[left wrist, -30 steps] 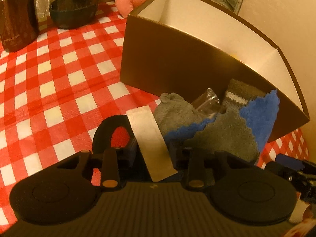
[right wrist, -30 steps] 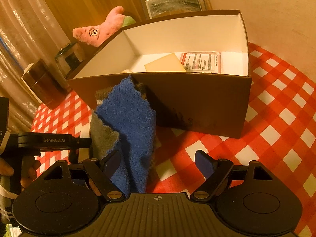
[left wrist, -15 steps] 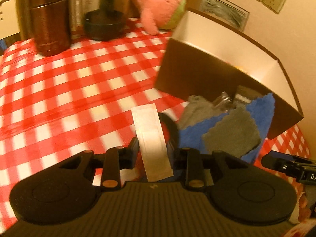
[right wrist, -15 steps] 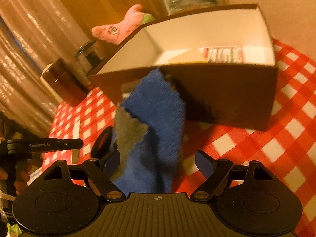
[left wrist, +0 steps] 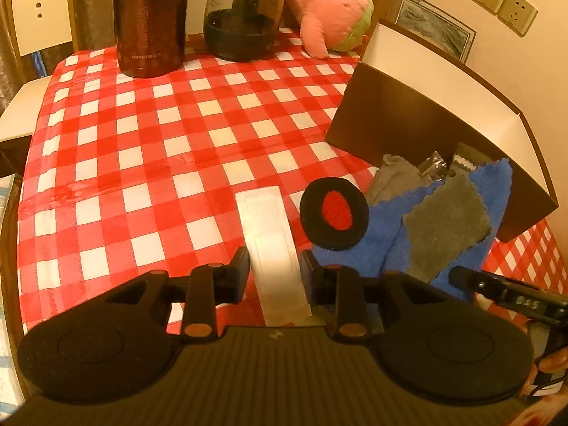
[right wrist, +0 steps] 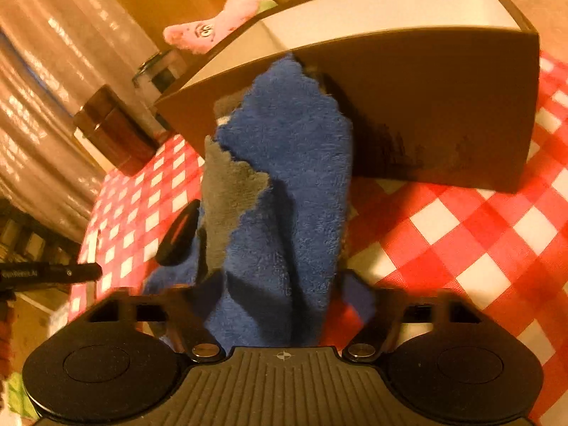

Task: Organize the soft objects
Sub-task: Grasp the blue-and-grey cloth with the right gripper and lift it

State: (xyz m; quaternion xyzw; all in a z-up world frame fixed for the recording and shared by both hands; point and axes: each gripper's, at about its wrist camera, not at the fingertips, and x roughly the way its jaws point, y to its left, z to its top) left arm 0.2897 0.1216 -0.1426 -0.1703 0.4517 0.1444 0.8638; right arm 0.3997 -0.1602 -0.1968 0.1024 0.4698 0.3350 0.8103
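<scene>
Blue-and-grey cloth [right wrist: 284,191] fills the lower middle of the right wrist view, its near end lying right between the fingers of the right tool [right wrist: 280,298], whose jaws have just been closing in around it; whether the pads press yet, hard to say. Upward in frame, the cloth's far end leans on the brown box [right wrist: 443,106]. Over in the left wrist view, the left tool [left wrist: 273,273] stands narrowly parted around a pale flat strip [left wrist: 273,245]; grip unclear. Just right of the strip lies a black ring [left wrist: 333,213] on the checkered tabletop [left wrist: 159,149], touching the cloth's edge.
</scene>
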